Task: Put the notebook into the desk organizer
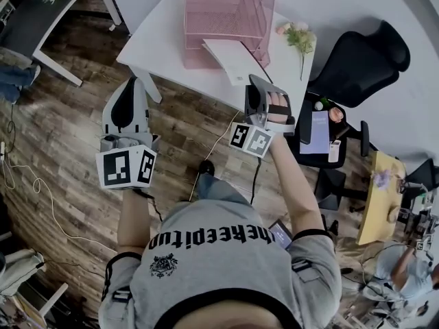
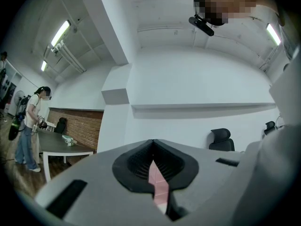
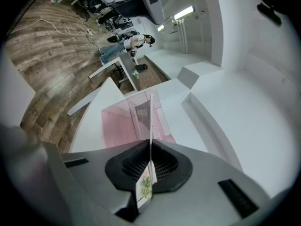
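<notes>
Wht table (image 1: 156, 46), wood flr (image 1: 62, 149), pink organizer (image 1: 223, 12)

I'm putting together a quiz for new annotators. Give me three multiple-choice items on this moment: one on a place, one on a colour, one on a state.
1. Where does the desk organizer stand?
A. on the white table
B. on the floor
C. on the black chair

2. What colour is the desk organizer?
A. blue
B. pink
C. green

3. What is the right hand-held gripper doing?
A. standing open and empty
B. shut on the notebook
C. shut on the flowers

Answers:
1 A: the head view shows it resting on the tabletop.
2 B: its see-through walls are pink in both the head view and the right gripper view.
3 B: the thin notebook stands edge-on between the pressed jaws.
</notes>
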A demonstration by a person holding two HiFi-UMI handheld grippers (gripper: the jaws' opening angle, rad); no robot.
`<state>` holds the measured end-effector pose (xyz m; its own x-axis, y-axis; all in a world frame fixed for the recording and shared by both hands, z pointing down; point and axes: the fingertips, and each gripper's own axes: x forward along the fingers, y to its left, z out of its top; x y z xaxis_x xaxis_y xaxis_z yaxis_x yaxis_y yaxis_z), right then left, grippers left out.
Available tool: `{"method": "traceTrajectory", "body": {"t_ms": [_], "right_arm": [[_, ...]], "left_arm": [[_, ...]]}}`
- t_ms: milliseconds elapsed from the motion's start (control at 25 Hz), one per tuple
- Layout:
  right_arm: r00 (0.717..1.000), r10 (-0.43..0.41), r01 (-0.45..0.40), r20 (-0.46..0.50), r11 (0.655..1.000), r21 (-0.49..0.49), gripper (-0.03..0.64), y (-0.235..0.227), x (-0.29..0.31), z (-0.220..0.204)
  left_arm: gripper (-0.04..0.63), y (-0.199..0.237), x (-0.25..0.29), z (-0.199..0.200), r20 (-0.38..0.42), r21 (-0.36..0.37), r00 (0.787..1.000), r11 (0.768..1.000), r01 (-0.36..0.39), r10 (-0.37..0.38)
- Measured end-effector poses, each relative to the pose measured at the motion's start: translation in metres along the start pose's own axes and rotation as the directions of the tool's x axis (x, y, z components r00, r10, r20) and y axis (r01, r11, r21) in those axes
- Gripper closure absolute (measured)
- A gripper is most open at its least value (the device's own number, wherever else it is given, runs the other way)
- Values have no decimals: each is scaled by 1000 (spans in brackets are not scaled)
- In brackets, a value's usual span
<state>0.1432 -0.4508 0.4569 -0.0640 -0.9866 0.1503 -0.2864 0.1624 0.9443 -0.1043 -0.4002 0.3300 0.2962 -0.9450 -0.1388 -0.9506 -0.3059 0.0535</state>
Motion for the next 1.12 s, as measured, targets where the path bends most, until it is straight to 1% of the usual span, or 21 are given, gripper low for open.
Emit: {"method": "traceTrajectory", "body": {"t_ms": [120, 400, 720, 920, 1120], "right_arm": [[999, 29, -29, -16, 999, -32, 607, 7, 11, 0], [995, 87, -91, -46, 993, -71, 607, 24, 33, 3], [992, 113, -119, -60, 988, -102, 606, 34, 51, 9], [991, 106, -115, -82, 987, -108, 603, 38, 64, 11], [990, 121, -129, -76, 986, -104, 598, 45, 74, 10]], "left_arm": [[591, 0, 1, 0, -3, 3, 1000, 1000, -7, 7], [591, 1, 2, -5, -15, 5, 1000, 1000, -20, 20], [591, 1, 4, -4, -18, 11, 999, 999, -37, 37], [591, 1, 3, -6, -22, 16, 999, 999, -46, 46], [591, -3, 4, -7, -25, 21, 998, 998, -57, 58]]}}
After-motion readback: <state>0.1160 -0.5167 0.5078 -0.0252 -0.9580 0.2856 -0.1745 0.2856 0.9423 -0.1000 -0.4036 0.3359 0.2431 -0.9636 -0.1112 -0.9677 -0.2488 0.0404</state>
